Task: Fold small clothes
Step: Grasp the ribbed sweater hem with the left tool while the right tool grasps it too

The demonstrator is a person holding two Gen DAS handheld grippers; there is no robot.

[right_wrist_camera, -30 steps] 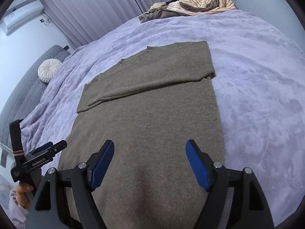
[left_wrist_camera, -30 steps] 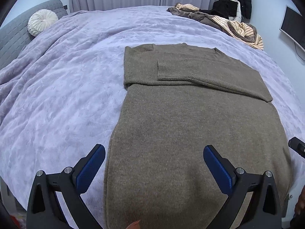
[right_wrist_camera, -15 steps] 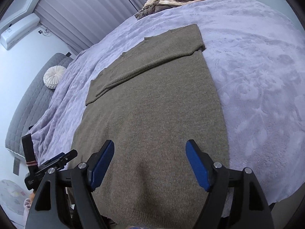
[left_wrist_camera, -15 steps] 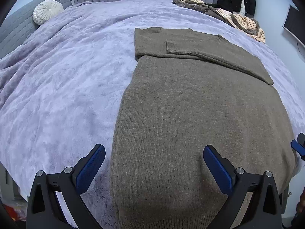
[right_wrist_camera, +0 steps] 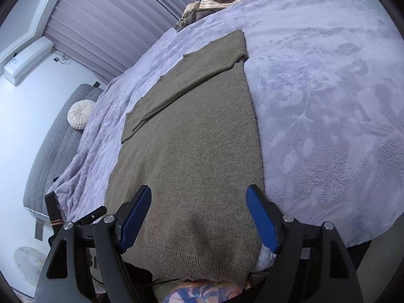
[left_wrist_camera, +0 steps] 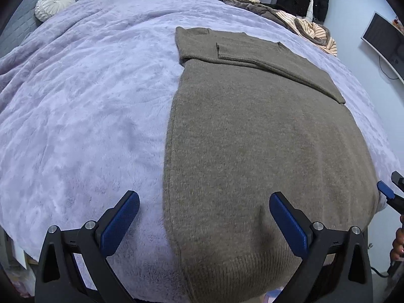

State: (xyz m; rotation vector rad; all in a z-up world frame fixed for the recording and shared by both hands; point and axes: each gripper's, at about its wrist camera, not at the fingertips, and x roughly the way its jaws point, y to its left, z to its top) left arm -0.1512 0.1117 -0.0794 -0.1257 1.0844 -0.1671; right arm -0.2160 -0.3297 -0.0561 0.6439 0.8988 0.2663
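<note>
Left gripper (left_wrist_camera: 204,223): blue pads spread wide, nothing between them, poised above near hem of sweater (left_wrist_camera: 255,136), left pad over blanket (left_wrist_camera: 83,116). Right gripper (right_wrist_camera: 199,217): pads likewise wide apart, empty, above hem at sweater's right edge. Olive-brown knit sweater lies flat on lavender plush blanket covering bed, sleeves folded across chest, hem hanging over near edge. Heap of striped clothes (left_wrist_camera: 303,25) at far corner. Round white cushion (left_wrist_camera: 54,3) far left.

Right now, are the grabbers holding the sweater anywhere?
No. Both the left gripper and the right gripper are open above the brown sweater's hem, gripping nothing.
</note>
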